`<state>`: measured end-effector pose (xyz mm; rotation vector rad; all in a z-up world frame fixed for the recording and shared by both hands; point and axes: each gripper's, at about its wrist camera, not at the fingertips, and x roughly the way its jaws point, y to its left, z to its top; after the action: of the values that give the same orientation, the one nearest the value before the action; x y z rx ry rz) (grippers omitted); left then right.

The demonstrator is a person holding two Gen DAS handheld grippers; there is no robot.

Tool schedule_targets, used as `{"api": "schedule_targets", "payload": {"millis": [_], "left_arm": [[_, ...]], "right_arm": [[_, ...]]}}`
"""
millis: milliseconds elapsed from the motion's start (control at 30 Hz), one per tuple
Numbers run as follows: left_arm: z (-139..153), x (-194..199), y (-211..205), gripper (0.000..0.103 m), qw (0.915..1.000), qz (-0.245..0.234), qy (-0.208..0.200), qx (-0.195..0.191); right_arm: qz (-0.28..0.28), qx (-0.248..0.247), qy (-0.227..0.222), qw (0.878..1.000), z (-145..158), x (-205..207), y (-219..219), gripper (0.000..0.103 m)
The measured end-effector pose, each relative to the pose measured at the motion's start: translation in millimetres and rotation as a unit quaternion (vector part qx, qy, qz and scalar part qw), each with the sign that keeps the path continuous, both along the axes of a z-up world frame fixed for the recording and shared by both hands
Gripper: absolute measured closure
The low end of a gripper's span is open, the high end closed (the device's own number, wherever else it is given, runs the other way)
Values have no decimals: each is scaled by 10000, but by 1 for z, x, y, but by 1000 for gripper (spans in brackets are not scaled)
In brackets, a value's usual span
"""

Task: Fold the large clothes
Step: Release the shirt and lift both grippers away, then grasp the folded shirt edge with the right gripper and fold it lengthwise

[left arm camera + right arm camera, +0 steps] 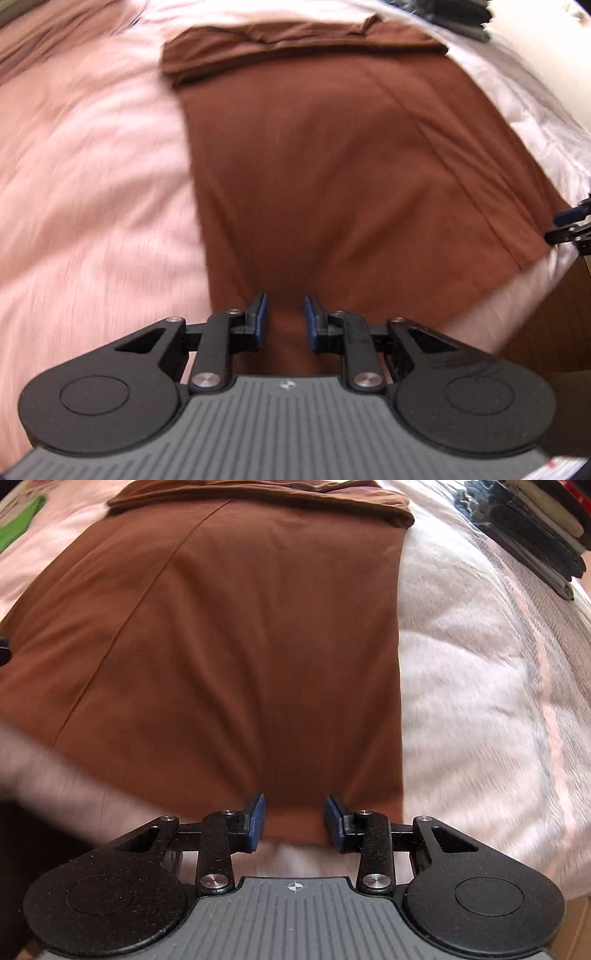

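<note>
Both the left claw (284, 317) and right claw (294, 821) hang open over the near hem of the rust-brown cotton garment (240, 646) on the pale pink bed (92, 184); next, pinch that hem.

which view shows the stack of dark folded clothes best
The right wrist view: the stack of dark folded clothes sits at upper right on the bedding, its separate layers visible. The left wrist view catches only a blurred corner of it at the top edge.

We see a plain rust-brown garment (229, 646) on a pale pink-and-white bedspread (480, 701), with a green patch (16, 524) far left.
</note>
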<state>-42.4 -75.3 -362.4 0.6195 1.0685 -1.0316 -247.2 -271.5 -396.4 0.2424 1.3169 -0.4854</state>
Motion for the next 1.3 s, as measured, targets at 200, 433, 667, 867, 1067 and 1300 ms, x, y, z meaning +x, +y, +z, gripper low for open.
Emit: {"api": "schedule_targets", "payload": {"millis": [200, 433, 667, 867, 1067, 1300], "left_arm": [[40, -28, -6, 86, 9919, 1049, 38, 719], [146, -76, -44, 68, 9809, 1881, -340, 371], [215, -114, -69, 58, 9812, 1811, -655, 109], [229, -110, -64, 57, 9858, 1549, -649, -73], [196, -72, -21, 51, 9892, 1366, -227, -485], [91, 7, 19, 56, 9854, 1357, 734, -722]], "right_arm": [[-237, 758, -75, 9968, 36, -22, -28, 69], [-178, 1092, -1312, 9852, 140, -23, -66, 69], [340, 818, -2076, 9742, 219, -35, -52, 40], [21, 914, -2227, 9706, 228, -38, -48, 40], [-430, 1079, -2206, 9684, 197, -51, -64, 40], [-1106, 1446, -2268, 9568, 99, -81, -101, 40]]}}
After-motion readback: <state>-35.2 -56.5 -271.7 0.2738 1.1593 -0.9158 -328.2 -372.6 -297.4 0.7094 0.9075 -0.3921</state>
